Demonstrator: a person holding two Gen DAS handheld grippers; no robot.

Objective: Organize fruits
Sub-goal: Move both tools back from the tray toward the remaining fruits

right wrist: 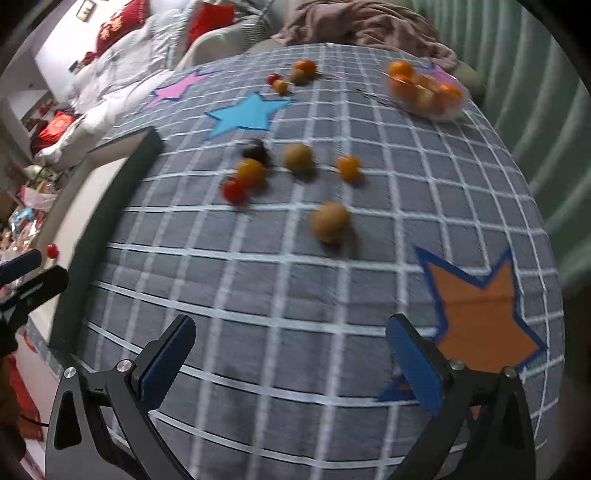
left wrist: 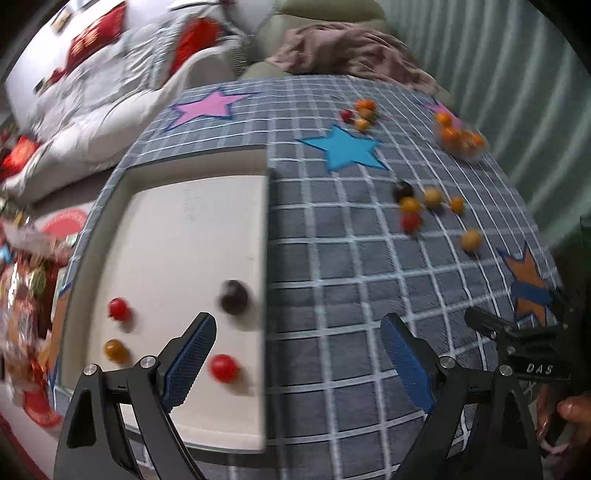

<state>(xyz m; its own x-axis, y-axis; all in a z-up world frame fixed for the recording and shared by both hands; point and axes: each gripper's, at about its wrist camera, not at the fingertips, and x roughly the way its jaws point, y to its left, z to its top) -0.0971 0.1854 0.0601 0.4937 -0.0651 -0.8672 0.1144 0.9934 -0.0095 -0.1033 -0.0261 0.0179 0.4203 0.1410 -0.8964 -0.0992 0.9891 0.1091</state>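
Observation:
A white tray (left wrist: 184, 229) with a dark rim lies on the checked cloth. It holds two red fruits (left wrist: 222, 367), a dark plum (left wrist: 234, 297) and a yellow-brown fruit (left wrist: 115, 349). My left gripper (left wrist: 298, 325) hangs open and empty over the tray's right rim. My right gripper (right wrist: 291, 328) is open and empty above bare cloth, short of a tan fruit (right wrist: 330, 221). Beyond that lie a red fruit (right wrist: 233, 191), two orange ones (right wrist: 251, 170), a dark one (right wrist: 256, 149) and a greenish-tan one (right wrist: 298, 157).
A clear container of oranges (right wrist: 424, 90) stands at the far right. A small cluster of fruits (right wrist: 295, 74) lies at the far edge. Crumpled brown fabric (right wrist: 369, 26) sits behind the table, bedding and clutter to the left. The tray's rim (right wrist: 110, 206) borders the right gripper's left side.

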